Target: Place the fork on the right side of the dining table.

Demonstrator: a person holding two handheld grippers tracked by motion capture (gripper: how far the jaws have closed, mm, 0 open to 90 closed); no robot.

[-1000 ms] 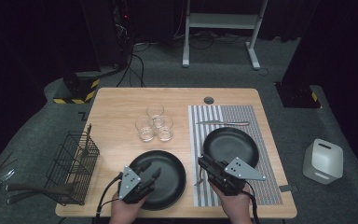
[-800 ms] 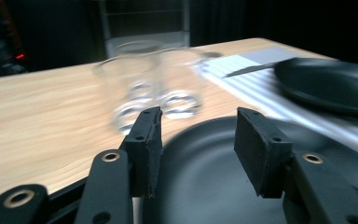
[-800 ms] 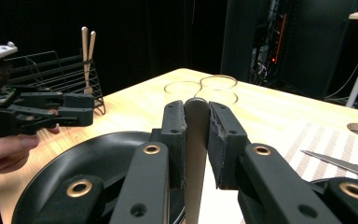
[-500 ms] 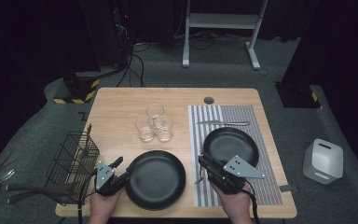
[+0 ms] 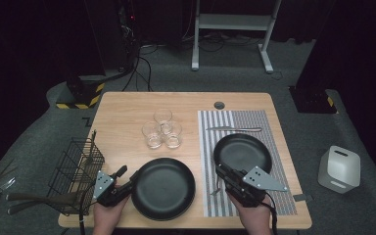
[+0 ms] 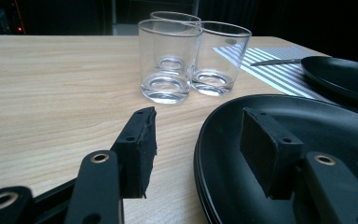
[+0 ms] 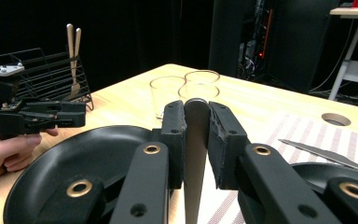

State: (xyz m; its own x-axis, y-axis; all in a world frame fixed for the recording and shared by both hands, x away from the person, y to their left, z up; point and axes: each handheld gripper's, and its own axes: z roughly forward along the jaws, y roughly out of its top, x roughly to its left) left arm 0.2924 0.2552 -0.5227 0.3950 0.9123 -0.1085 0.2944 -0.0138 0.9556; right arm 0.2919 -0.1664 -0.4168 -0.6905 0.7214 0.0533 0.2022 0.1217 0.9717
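Two black plates lie on the wooden table, the left plate (image 5: 164, 188) (image 6: 345, 135) (image 7: 88, 158) on bare wood and the right plate (image 5: 242, 152) (image 7: 317, 172) on a striped placemat (image 5: 210, 132). My left gripper (image 5: 129, 174) (image 6: 198, 135) sits low at the left plate's left rim. Its jaws have just been opening; one stands over the wood and one over the plate, neither pressing on it. My right gripper (image 5: 219, 170) (image 7: 197, 116) hovers between the plates, shut on a flat metal utensil (image 7: 196, 154) that hangs down from its pads.
Three clear glasses (image 5: 162, 129) (image 6: 170, 56) (image 7: 186, 88) stand together behind the left plate. A knife (image 5: 235, 129) (image 7: 326, 156) lies on the placemat's far end. A wire basket (image 5: 76, 171) (image 7: 42, 74) with wooden utensils stands at the table's left edge. A white container (image 5: 339, 169) sits on the floor to the right.
My left gripper has moved left, from over the left plate to that plate's left rim, and its jaws have spread wider. The right gripper has kept still with its utensil.
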